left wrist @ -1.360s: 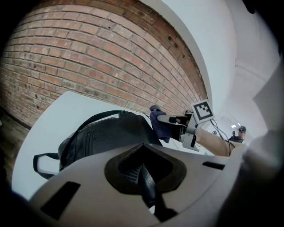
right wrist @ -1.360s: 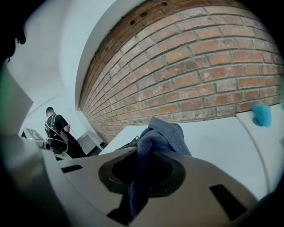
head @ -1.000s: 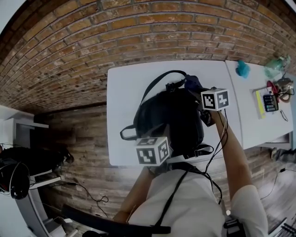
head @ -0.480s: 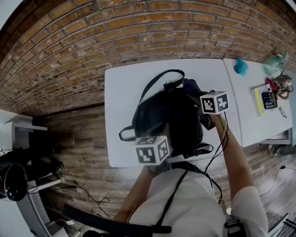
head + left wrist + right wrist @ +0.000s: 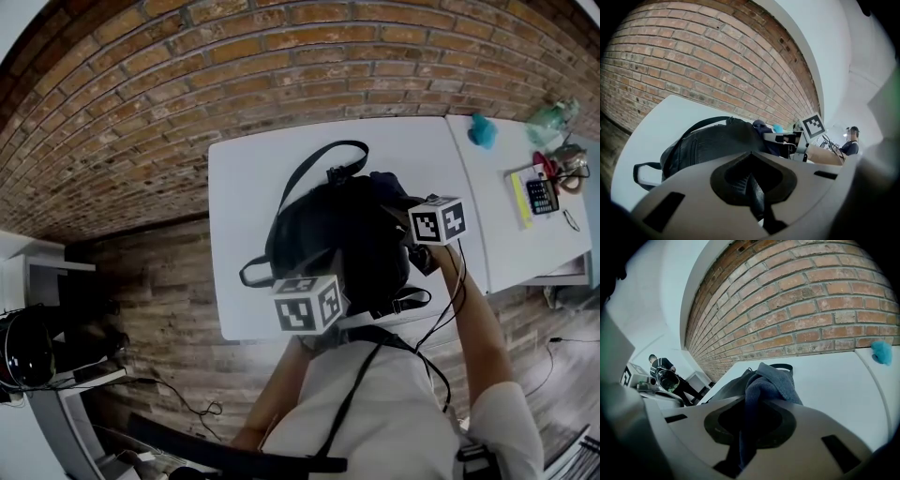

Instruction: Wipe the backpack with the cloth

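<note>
1. Two sets of tongs are working on one thing: the black backpack (image 5: 333,230), which is lying on the white table (image 5: 248,178) in front of the brick wall (image 5: 234,56).
2. You are holding the left tongs (image 5: 752,187) at the backpack's near edge. They are clenching a fold of its black textured material, which is filling the gap between the jaws.
3. You are holding the right tongs (image 5: 746,427) at the backpack's right side. They are grasping the dark blue cloth (image 5: 771,378), with the jaws pinching it tight.
4. From those jaws the cloth is bunching forward and resting on top of the backpack, touching its surface at the far right corner.
5. One long shoulder strap (image 5: 319,161) is arching over the bare table on the wall side of the backpack. A short handle loop (image 5: 255,272) is sticking out flat from the backpack's left near corner.
6. Your right forearm (image 5: 473,319) is reaching in along the backpack's right side, with a thin black cable trailing beside it.
7. Well to the right of the backpack, a small teal thing (image 5: 482,131) is lying on the table close to the wall.
8. Farther right again, a calculator (image 5: 542,195) is lying among a few small items that are too small to tell apart.
</note>
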Action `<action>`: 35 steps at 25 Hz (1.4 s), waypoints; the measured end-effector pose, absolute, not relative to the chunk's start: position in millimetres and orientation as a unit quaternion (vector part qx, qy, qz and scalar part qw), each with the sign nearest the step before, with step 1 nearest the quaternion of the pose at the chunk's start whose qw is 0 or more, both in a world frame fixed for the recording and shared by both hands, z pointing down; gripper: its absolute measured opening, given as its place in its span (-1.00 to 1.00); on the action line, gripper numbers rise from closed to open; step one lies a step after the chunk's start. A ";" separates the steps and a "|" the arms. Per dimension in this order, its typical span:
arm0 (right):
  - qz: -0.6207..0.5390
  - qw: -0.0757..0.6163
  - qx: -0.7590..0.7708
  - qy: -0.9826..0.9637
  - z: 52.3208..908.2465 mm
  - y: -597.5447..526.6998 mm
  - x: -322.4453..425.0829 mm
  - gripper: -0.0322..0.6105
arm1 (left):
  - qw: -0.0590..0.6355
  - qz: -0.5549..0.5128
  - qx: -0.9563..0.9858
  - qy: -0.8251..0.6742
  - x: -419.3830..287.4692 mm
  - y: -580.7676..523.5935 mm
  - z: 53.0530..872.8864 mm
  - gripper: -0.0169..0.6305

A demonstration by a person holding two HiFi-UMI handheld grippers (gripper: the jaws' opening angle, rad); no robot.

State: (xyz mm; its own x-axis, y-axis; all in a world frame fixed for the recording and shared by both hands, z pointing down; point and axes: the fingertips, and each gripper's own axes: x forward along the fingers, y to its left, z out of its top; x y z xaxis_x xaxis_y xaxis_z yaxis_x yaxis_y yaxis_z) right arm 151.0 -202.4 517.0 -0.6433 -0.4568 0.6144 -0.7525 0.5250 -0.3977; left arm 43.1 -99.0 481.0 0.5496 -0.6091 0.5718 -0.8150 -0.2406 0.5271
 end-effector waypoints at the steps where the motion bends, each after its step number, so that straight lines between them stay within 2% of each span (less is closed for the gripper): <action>1: 0.332 0.223 0.357 -0.844 516.6 -199.0 151.8 -0.78 | 0.412 0.125 0.778 -0.457 43.6 -98.3 481.0 -0.93; 35: 0.388 0.224 0.314 -0.837 522.6 -81.9 177.2 -0.78 | 0.413 0.125 0.778 -0.456 47.6 -93.7 482.5 -0.93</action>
State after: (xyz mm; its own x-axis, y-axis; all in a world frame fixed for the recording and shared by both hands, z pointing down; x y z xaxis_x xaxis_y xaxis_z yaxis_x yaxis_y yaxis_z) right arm 177.2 -81.9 522.6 -0.7016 -0.3515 0.6198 -0.7003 0.5006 -0.5088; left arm 47.6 -93.7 482.5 0.5535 -0.6064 0.5709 -0.8127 -0.2431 0.5296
